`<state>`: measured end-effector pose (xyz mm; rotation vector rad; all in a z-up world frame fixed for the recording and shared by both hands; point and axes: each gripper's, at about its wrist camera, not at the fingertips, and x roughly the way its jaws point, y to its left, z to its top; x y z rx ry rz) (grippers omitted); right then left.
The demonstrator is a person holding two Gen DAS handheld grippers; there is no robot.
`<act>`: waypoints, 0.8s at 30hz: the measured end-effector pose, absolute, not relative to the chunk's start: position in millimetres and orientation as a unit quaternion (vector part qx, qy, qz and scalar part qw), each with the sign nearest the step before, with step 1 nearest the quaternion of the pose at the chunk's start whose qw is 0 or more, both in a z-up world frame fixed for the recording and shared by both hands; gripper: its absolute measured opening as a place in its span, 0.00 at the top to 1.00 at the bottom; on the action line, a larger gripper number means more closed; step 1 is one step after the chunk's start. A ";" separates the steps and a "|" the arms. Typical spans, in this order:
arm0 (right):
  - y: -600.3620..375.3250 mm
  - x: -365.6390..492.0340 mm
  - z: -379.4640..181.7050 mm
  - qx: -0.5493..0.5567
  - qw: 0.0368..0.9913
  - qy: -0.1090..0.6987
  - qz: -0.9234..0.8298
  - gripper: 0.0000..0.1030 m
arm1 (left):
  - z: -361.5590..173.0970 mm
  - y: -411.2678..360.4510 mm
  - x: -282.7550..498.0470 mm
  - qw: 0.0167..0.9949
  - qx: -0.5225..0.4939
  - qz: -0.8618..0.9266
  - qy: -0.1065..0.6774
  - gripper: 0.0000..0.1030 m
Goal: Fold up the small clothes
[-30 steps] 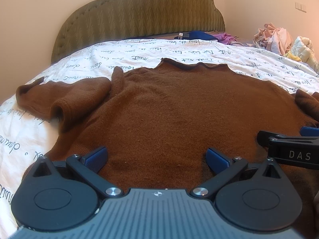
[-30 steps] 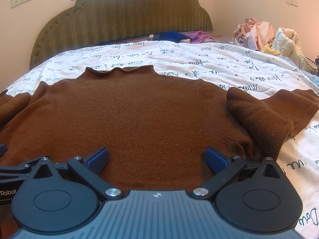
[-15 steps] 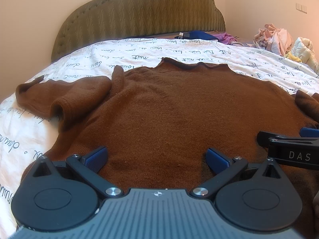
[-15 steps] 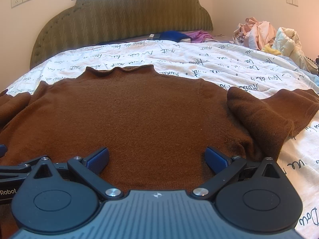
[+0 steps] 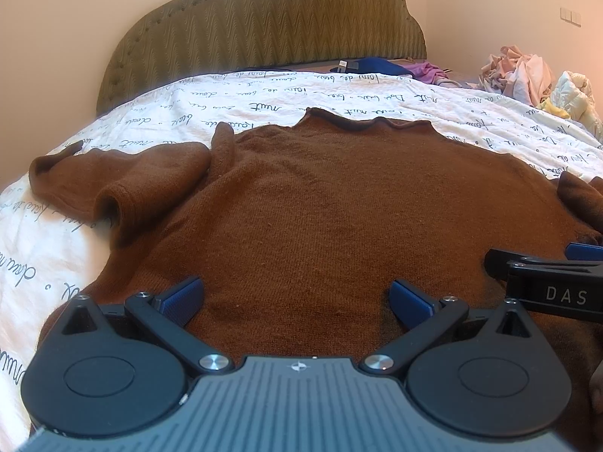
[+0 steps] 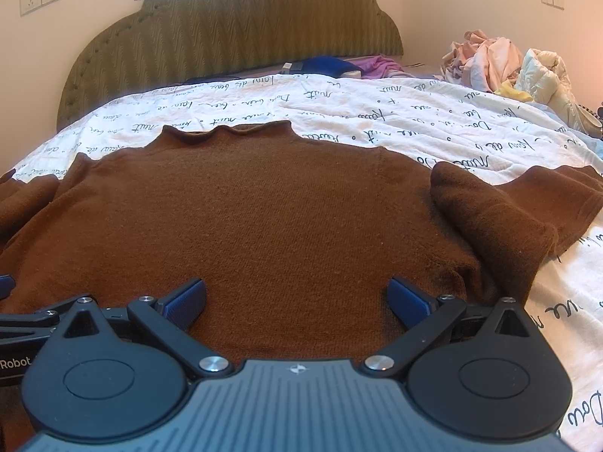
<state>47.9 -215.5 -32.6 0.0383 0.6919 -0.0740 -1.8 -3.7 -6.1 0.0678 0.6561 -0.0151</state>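
Lying flat, brown sweater [image 5: 339, 207]

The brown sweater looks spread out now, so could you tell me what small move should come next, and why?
Probably close both sets of jaws on the hem. The sweater lies flat on the bedspread, collar away, sleeves out to the sides. The left gripper and right gripper sit side by side low over its near edge, jaws wide open, holding nothing.
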 end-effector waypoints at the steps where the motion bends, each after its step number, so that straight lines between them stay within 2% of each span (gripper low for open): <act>1: -215.3 47.9 -32.7 0.019 0.940 0.339 -0.036 0.00 | -6.1 -3.7 -1.9 0.946 0.033 -0.007 0.322 0.00; 24: -218.4 45.3 -31.2 0.026 0.941 0.337 -0.030 0.00 | -5.7 -1.8 -2.1 0.946 0.027 -0.005 0.322 0.00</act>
